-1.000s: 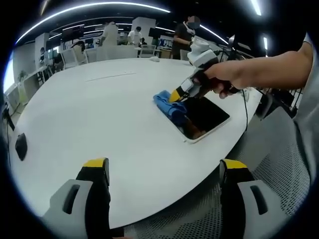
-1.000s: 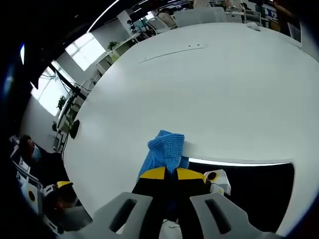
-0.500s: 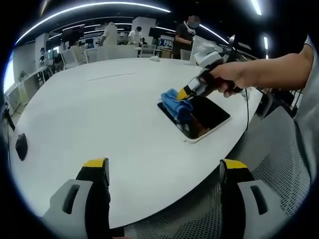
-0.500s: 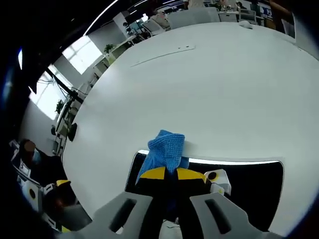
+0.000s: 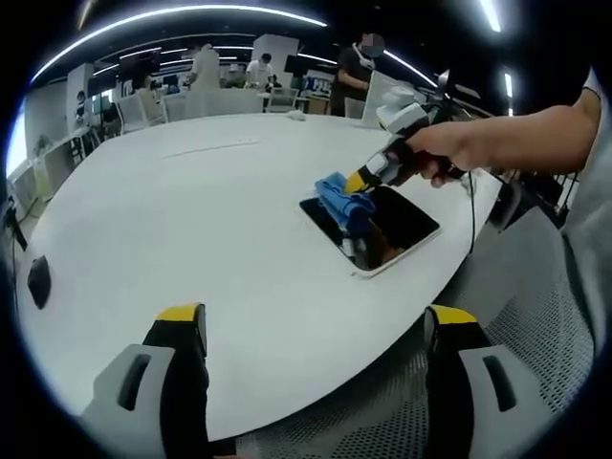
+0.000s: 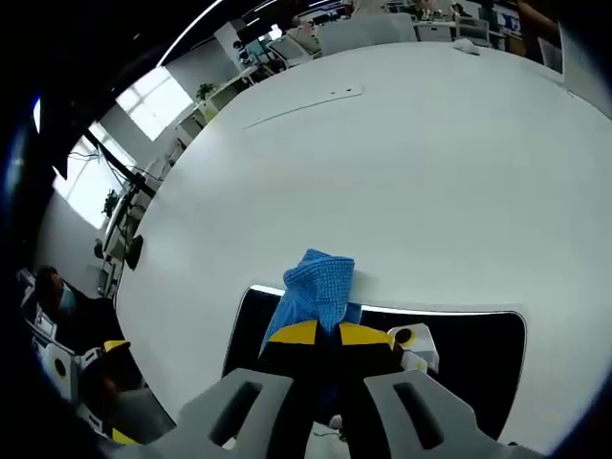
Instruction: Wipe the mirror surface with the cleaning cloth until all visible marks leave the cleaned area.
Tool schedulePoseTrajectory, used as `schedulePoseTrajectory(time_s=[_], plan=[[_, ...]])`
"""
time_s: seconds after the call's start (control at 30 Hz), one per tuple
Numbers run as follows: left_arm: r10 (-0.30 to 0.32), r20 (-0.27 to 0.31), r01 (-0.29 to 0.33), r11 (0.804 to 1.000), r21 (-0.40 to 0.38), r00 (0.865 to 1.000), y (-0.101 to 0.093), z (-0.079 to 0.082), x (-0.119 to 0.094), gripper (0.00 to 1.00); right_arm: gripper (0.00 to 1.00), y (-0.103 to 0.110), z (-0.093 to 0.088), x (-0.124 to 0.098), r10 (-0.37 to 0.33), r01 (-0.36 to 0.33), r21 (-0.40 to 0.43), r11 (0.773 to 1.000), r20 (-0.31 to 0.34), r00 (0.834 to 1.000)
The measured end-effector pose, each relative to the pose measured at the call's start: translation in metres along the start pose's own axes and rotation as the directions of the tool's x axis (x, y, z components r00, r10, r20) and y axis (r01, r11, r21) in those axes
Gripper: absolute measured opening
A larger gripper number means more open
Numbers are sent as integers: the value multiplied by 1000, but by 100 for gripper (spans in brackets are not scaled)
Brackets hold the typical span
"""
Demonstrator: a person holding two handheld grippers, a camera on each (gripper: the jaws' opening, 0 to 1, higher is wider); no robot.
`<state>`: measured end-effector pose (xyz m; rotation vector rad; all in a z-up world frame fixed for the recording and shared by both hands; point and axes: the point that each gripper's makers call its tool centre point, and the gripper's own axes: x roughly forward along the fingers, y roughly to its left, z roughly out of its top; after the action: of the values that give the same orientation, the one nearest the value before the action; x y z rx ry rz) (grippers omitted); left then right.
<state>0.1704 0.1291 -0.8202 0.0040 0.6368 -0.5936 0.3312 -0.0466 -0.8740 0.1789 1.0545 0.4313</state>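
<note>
- The mirror [image 5: 382, 229] [image 6: 469, 359] is a dark rectangular panel with a pale border. It lies flat on the white counter [image 5: 191, 220] [image 6: 402, 163], near the counter's curved edge.
- The blue cleaning cloth [image 5: 342, 195] [image 6: 314, 292] rests on the mirror at one of its ends. In the right gripper view, part of the cloth reaches past the mirror's border onto the counter.
- The right gripper [image 5: 361, 181] [image 6: 330, 335] has its yellow-tipped fingers [image 6: 298, 333] together, clamped on the cleaning cloth and pressing it down onto the mirror.
- A hand [image 5: 445, 153] grips the right gripper from the side of the mirror away from the cloth.
- The left gripper [image 5: 316, 330] sits well apart from the mirror, above the counter's near edge. Its fingers [image 5: 182, 325] stand wide apart with nothing between them.
- A small dark object [image 5: 38, 282] [image 6: 134, 251] lies on the counter far from the mirror, close to the opposite edge.
- Beyond the counter, well behind the mirror, chairs [image 5: 225, 98] and standing people [image 5: 352, 76] occupy the room.
</note>
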Motion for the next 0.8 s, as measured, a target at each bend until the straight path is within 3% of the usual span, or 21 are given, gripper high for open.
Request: schedulePoseTrajectory(time_s=[0.33, 0.8], plan=[[-22, 35, 23, 1000, -22, 999, -4, 6, -1, 99, 0, 1, -7, -5, -2, 2, 11, 1000, -1, 1000], [-17, 29, 17, 1000, -18, 999, -3, 5, -1, 99, 0, 3, -30, -12, 4, -4, 9, 1000, 6, 1000]])
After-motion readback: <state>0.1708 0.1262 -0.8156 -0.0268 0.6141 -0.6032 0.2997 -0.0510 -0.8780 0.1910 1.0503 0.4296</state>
